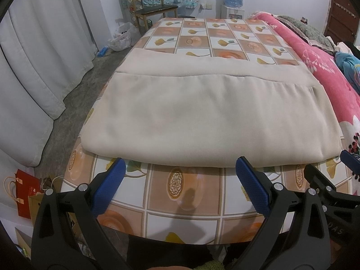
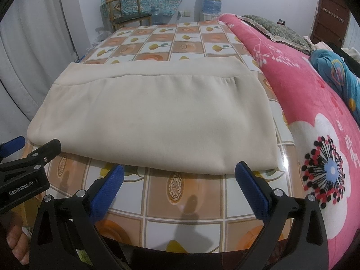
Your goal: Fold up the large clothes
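Observation:
A large cream garment (image 1: 198, 117) lies folded flat on the table (image 1: 193, 191), its ribbed hem band toward the far side. My left gripper (image 1: 180, 166) hovers open just short of the garment's near fold, nothing between its blue pads. In the right wrist view the same cream garment (image 2: 157, 117) fills the middle of the table (image 2: 184, 195). My right gripper (image 2: 180, 168) stands open in front of the near fold, close to its right corner, empty. The left gripper's body (image 2: 27, 168) shows at the left edge there, and the right gripper's finger (image 1: 324, 180) at the right edge of the left wrist view.
The table wears a glossy checked cover with orange and leaf tiles. A pink flowered blanket (image 2: 315, 103) lies on a bed along the right. White curtains (image 1: 33, 67) hang left, with a wooden chair (image 1: 153, 6), a water dispenser (image 1: 234, 0) and paper bags (image 1: 24, 193) on the floor.

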`<state>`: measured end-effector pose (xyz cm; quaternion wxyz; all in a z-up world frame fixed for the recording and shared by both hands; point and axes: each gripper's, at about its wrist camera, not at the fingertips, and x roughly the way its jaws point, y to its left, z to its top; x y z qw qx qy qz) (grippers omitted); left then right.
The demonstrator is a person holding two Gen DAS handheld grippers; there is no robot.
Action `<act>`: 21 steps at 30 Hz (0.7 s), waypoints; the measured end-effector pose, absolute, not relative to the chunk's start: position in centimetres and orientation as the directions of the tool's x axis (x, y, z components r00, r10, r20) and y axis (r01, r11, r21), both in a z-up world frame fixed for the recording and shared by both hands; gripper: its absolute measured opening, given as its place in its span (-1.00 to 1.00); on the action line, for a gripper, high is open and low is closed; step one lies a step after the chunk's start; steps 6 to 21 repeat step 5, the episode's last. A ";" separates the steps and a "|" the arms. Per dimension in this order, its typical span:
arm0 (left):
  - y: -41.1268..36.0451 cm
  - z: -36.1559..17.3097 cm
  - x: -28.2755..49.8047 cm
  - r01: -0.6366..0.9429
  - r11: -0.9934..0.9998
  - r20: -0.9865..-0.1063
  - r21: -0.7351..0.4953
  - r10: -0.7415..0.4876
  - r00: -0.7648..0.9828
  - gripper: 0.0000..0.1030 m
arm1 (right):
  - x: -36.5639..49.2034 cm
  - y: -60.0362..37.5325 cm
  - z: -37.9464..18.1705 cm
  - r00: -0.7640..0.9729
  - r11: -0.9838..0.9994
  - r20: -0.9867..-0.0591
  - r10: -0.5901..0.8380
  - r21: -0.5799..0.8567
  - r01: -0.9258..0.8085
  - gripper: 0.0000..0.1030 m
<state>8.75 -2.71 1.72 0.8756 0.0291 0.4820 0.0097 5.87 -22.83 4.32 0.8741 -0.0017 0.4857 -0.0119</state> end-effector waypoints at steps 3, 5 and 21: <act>-2.7 2.0 8.8 0.011 0.998 -0.842 0.060 0.045 0.538 0.84 | 5.6 -23.0 4.2 0.529 1.000 -0.849 -0.023 -0.016 0.017 0.87; -2.6 2.1 8.8 0.009 0.998 -0.841 0.059 0.045 0.539 0.84 | 5.5 -23.0 4.2 0.528 1.000 -0.849 -0.024 -0.017 0.018 0.87; -2.6 2.1 8.8 0.009 0.998 -0.841 0.059 0.045 0.539 0.84 | 5.5 -23.0 4.2 0.528 1.000 -0.849 -0.024 -0.017 0.018 0.87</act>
